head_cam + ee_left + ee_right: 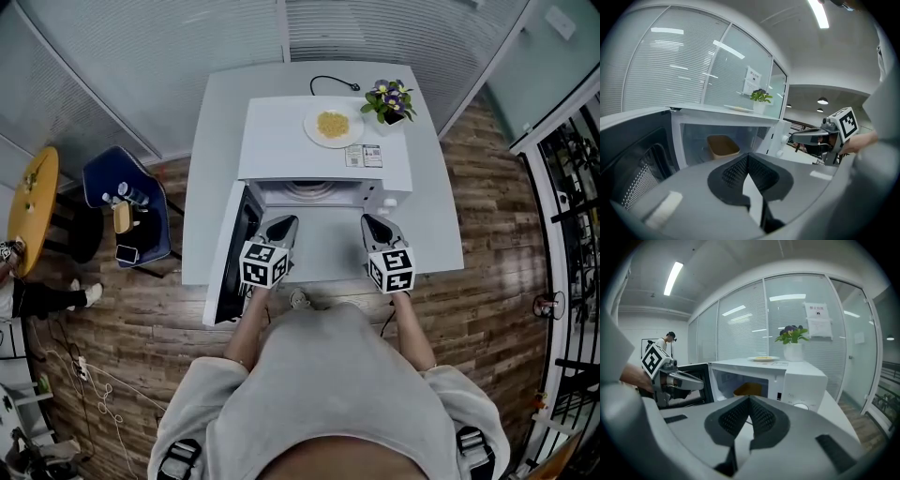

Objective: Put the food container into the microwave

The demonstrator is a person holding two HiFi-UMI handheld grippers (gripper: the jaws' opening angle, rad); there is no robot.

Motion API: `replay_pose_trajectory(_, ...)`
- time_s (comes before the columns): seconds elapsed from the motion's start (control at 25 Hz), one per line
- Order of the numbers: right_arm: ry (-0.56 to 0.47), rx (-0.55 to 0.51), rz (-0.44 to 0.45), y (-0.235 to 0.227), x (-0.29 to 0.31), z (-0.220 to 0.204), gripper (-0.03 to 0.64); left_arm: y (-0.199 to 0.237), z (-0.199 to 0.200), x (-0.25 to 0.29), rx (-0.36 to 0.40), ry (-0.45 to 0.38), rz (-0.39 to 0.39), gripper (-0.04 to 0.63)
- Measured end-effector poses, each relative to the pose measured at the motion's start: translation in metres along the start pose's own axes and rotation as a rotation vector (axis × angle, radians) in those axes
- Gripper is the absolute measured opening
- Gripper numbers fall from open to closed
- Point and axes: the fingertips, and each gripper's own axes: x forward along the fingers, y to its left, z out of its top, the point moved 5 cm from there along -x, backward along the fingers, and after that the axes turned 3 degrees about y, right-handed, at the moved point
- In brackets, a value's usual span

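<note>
Microwave [281, 141] on a white table [441, 216] stands with its door [232, 258] swung open to the left in the head view. The left gripper [284, 225] and right gripper [374, 224] hang side by side just before the opening. A plate [333, 125] and potted plant [390, 101] sit on top. Left gripper view: jaws pressed together, empty, with the brown food container [723, 146] inside the cavity. Right gripper view: jaws likewise together on nothing, container inside.
</note>
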Motion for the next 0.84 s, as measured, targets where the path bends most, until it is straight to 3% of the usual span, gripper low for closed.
replay_pose_trajectory(0.84, 0.012, -0.008, 0.008, 0.0051, 0.0076, -0.0047, 0.012, -0.0017, -0.0034, 0.0031, -0.008, 0.005, 0.003, 0.011)
